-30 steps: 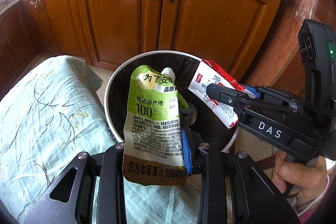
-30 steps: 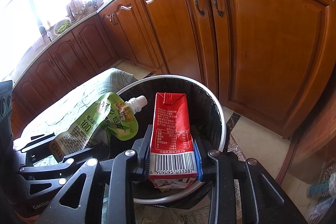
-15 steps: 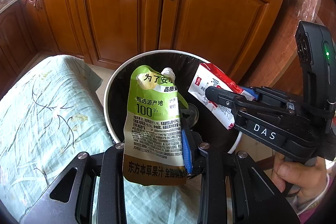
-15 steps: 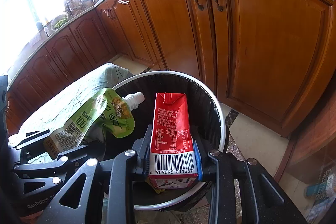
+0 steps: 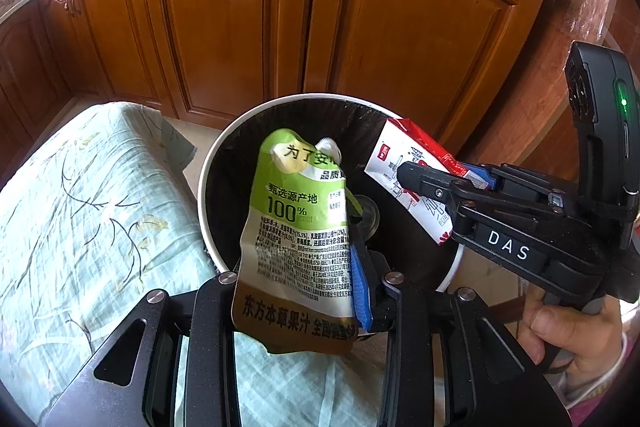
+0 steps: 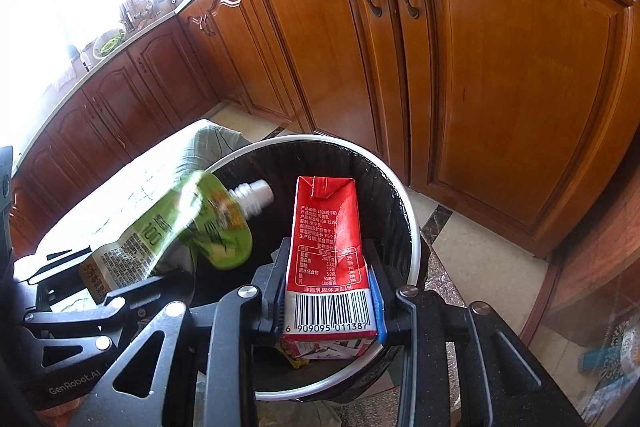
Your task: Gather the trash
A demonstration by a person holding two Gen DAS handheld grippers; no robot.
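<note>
A kitchen floor is seen, backed by a run of brown wooden cabinets (image 5: pixel 248 19) that fills the view from nine to three o'clock under a pale countertop. A surface draped in a pale green flowered cloth (image 5: pixel 80 227) lies at eight o'clock in the left wrist view, just beside a round white-rimmed bin (image 6: pixel 414 227) lined with a black bag, which is found near the centre of both views. Some scraps are glimpsed at the bottom of the bin, at six o'clock in the right wrist view, though what they are cannot be told. A green juice pouch (image 5: pixel 298 227) with a white spout is clamped by its lower part in the jaws of the left gripper (image 5: pixel 296 291) and is held over the bin's near rim. A red and white milk carton (image 6: pixel 328 259) is clamped at its barcode end in the jaws of the right gripper (image 6: pixel 328 307), its folded top hanging over the bin's mouth. A hand (image 5: pixel 576 331) is seen on the right gripper's handle at four o'clock in the left wrist view. Both items are judged collected and carried to the bin; the release of each into it is left.
</note>
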